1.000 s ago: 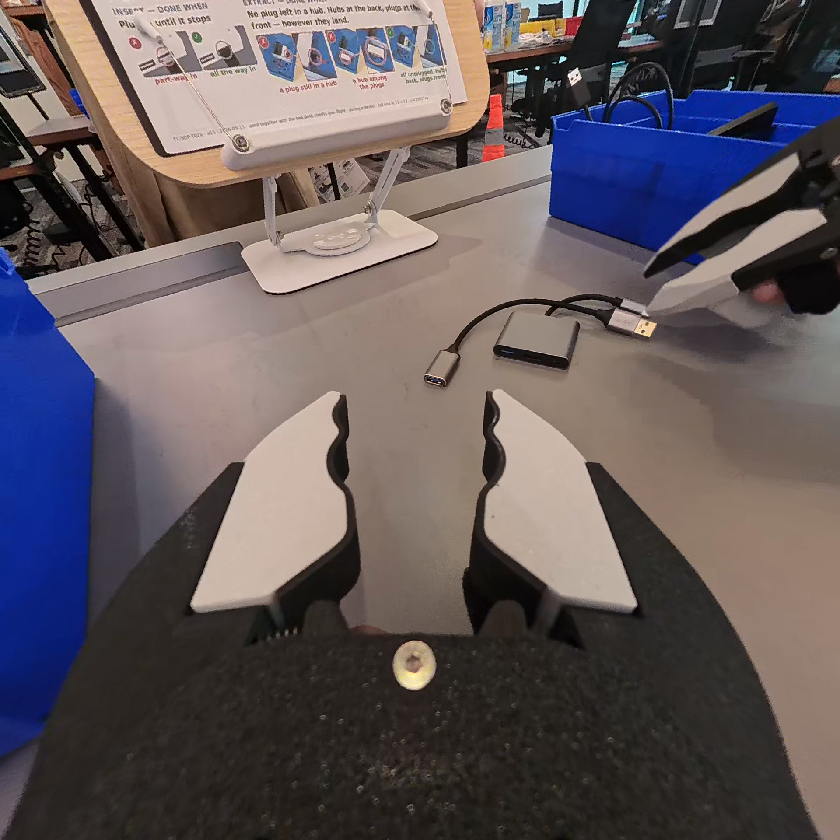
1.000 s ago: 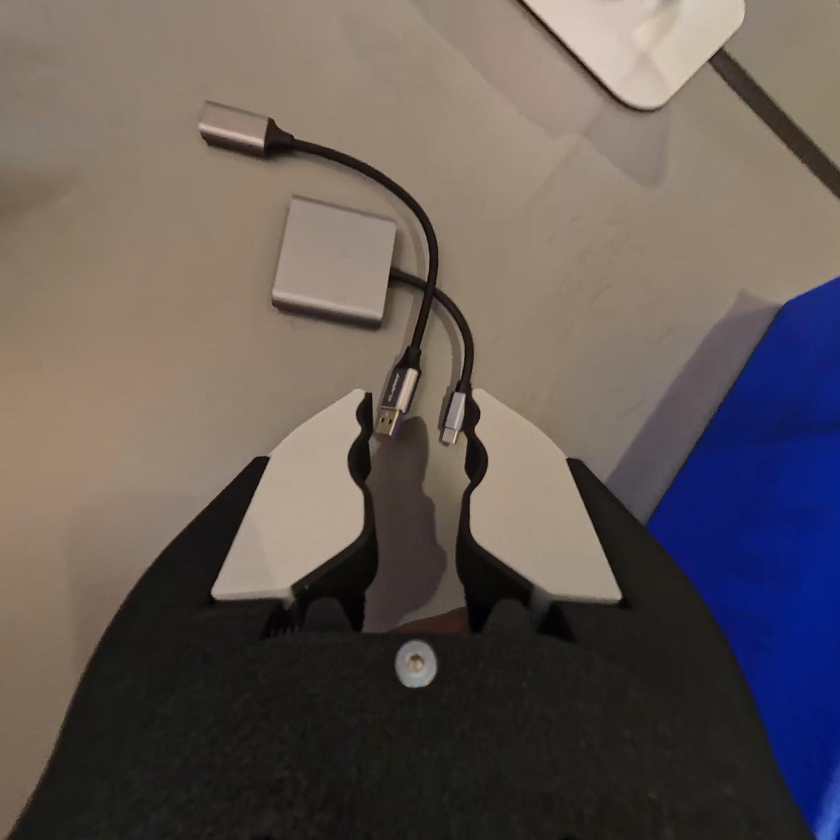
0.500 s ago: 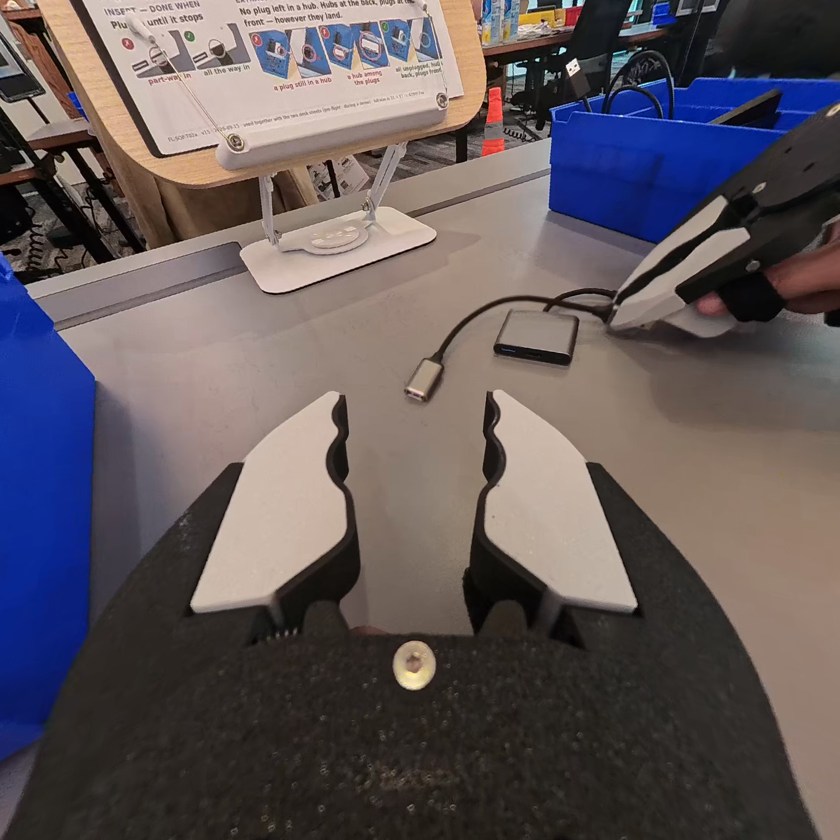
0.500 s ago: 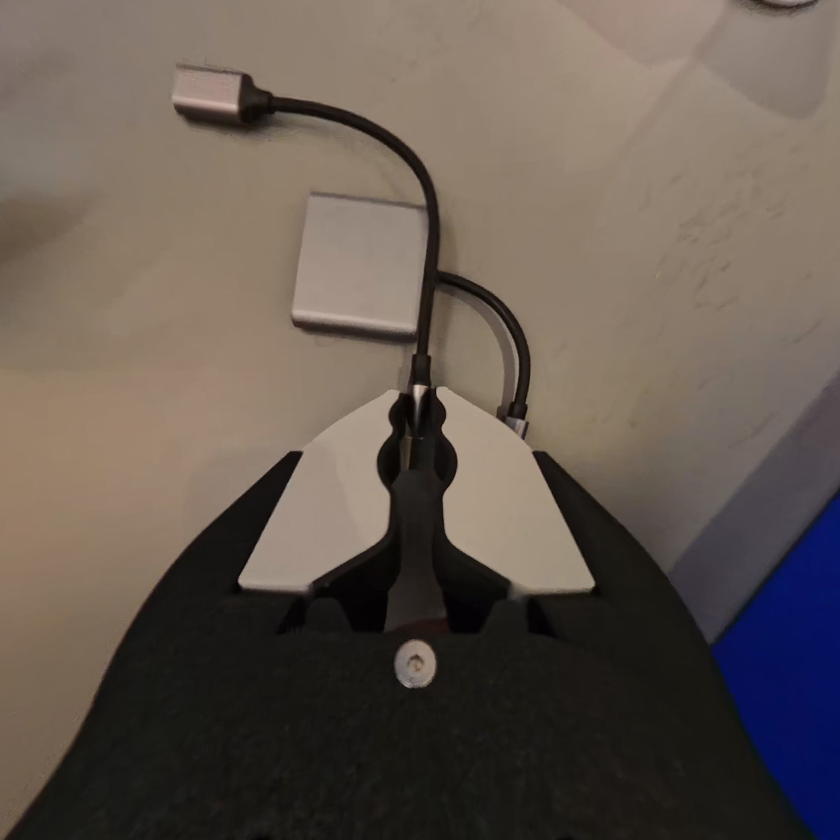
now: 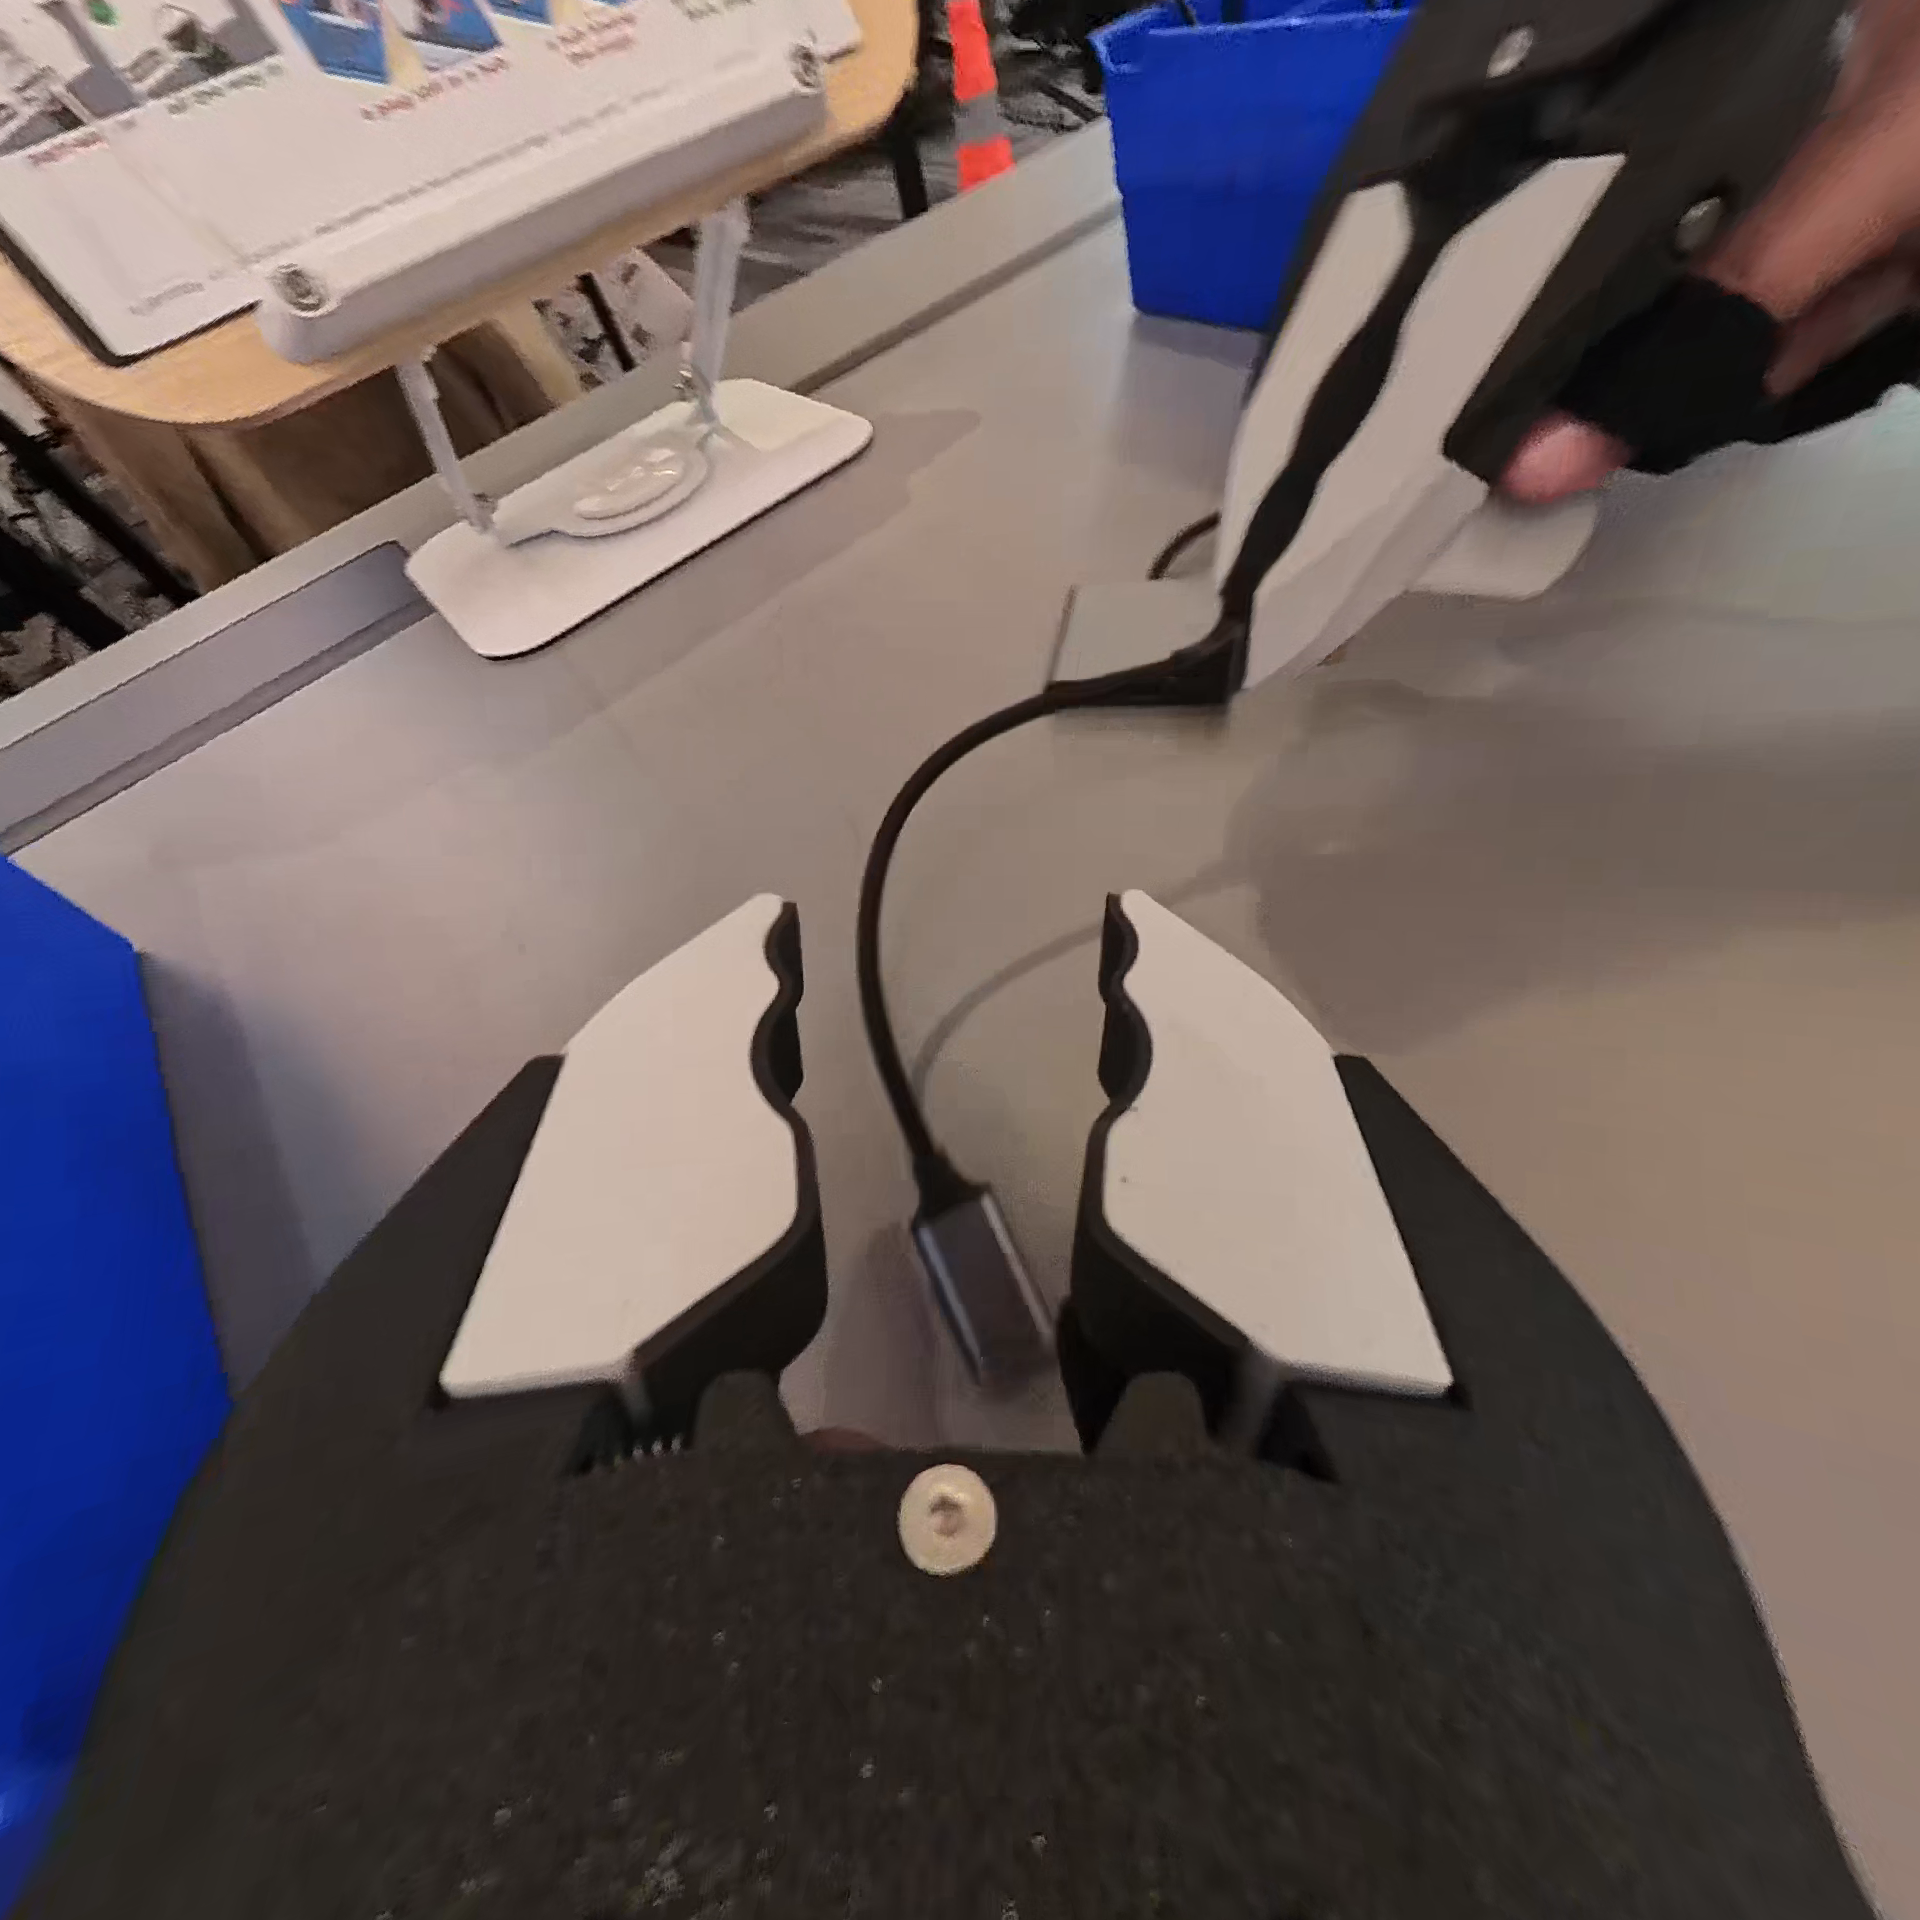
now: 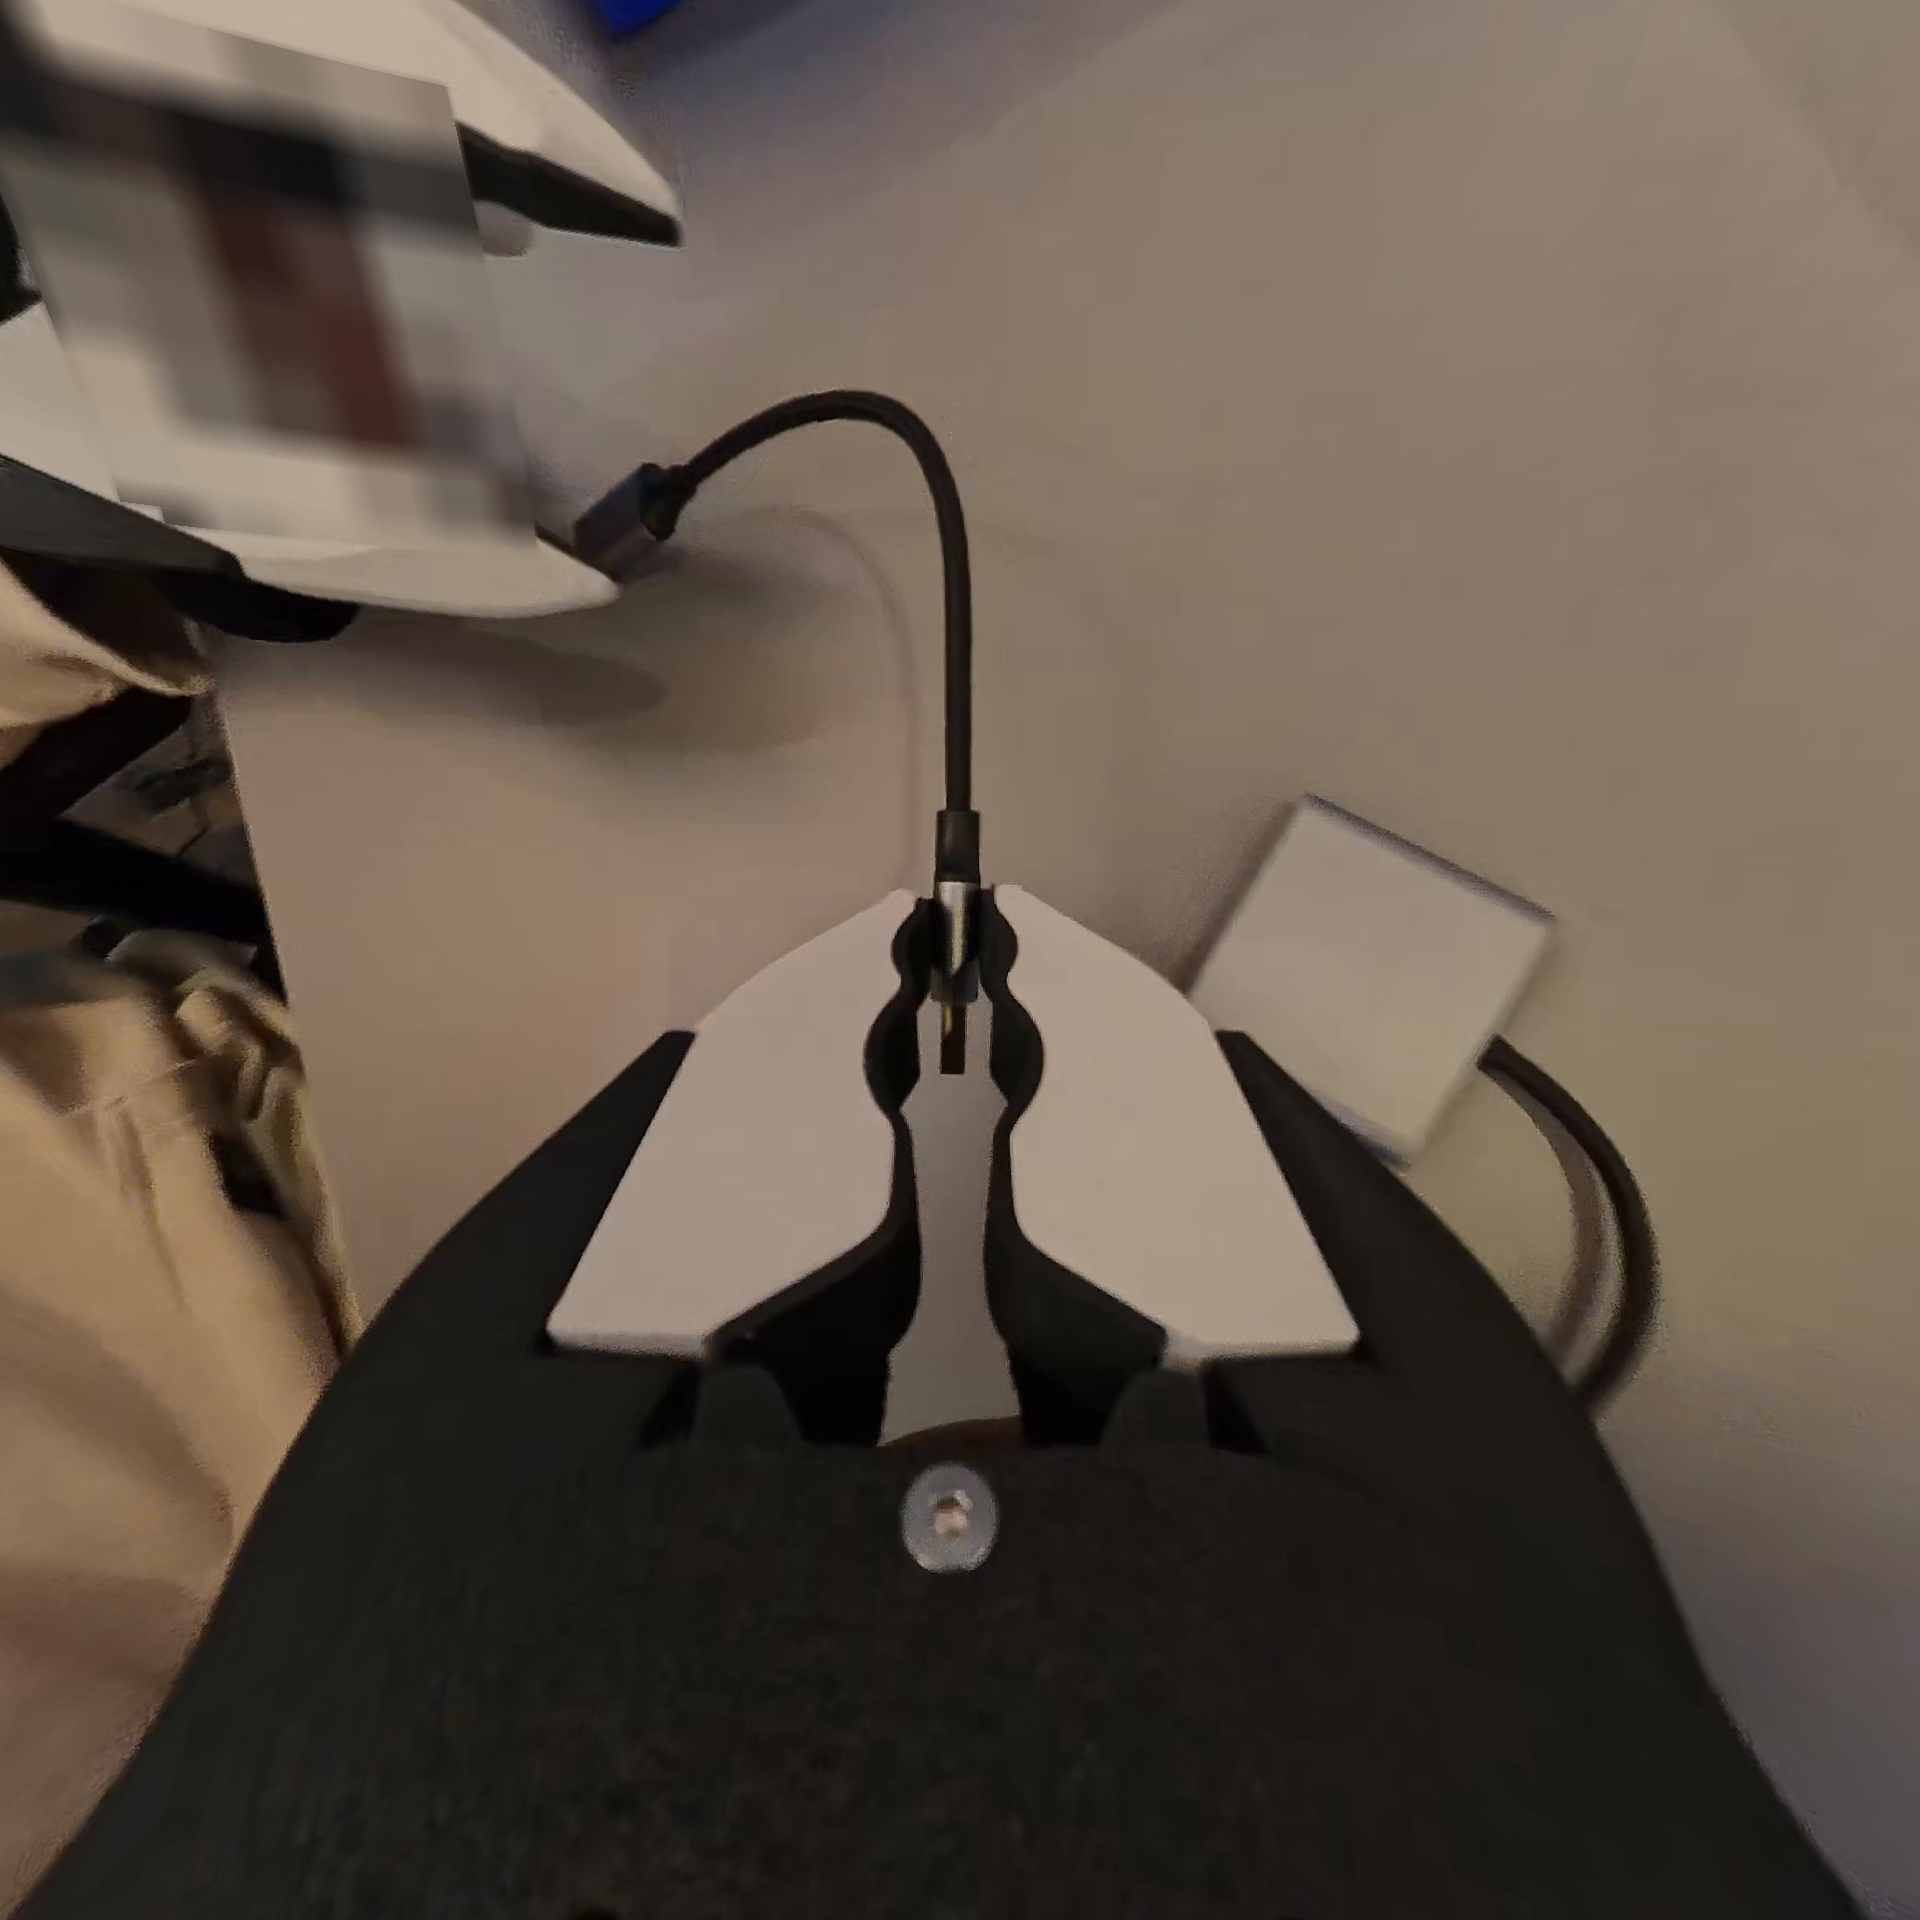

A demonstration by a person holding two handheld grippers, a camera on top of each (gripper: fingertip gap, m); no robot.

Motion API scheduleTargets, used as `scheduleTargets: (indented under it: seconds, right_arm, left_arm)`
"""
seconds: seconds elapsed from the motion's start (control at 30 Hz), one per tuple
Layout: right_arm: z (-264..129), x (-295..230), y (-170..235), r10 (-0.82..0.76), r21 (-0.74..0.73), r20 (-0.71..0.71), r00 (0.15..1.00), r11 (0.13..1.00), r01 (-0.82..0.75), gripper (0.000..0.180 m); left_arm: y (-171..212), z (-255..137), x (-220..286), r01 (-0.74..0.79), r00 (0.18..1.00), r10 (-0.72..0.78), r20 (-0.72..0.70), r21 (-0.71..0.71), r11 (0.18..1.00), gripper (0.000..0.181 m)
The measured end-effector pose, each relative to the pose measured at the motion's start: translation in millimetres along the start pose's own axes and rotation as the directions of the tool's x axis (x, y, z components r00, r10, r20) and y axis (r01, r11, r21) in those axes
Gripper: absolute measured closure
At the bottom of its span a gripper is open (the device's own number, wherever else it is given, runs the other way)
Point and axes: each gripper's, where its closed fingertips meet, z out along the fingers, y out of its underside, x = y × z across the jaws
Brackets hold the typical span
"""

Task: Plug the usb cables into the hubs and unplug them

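Since a moment ago the right tongs [image 6: 958, 940] have clenched on the cable's plug [image 6: 954, 977] and dragged the short cable [image 5: 883, 935] across the table [image 5: 1558, 935], so its socket end [image 5: 982, 1299] now lies between the fingers of the released left tongs [image 5: 951, 1023], untouched. The grey hub [image 6: 1371, 956] rests flat just beside the right tongs, nothing plugged in yet. The plug's metal tip points back into the tongs, so it probably needs turning before insertion.
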Motion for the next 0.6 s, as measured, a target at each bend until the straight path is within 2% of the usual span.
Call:
scheduleTargets:
  seconds: [0.2, 0.4, 0.53, 0.6]
  right_arm:
    - [39, -20, -7, -0.114, -0.076, 0.119, 0.986, 0.989, 0.123, 0.171]
    - [65, -15, -9, -0.204, -0.09, 0.124, 0.971, 0.972, 0.215, 0.168]
    - [45, -3, -12, -0.204, -0.016, 0.042, 0.978, 0.979, 0.205, 0.146]
    - [22, 6, -9, -0.195, 0.057, -0.067, 0.978, 0.978, 0.199, 0.142]
  left_arm:
    - [4, -3, 7, -0.046, 0.997, 0.044, -0.067, -0.032, 0.998, 0.128]
    - [14, -1, 1, -0.036, 0.998, 0.032, -0.057, -0.069, 0.997, 0.128]
    - [18, -2, 0, -0.05, 0.998, 0.046, -0.042, -0.081, 0.995, 0.128]
    - [19, -3, 0, -0.059, 0.998, 0.057, -0.036, -0.077, 0.995, 0.128]
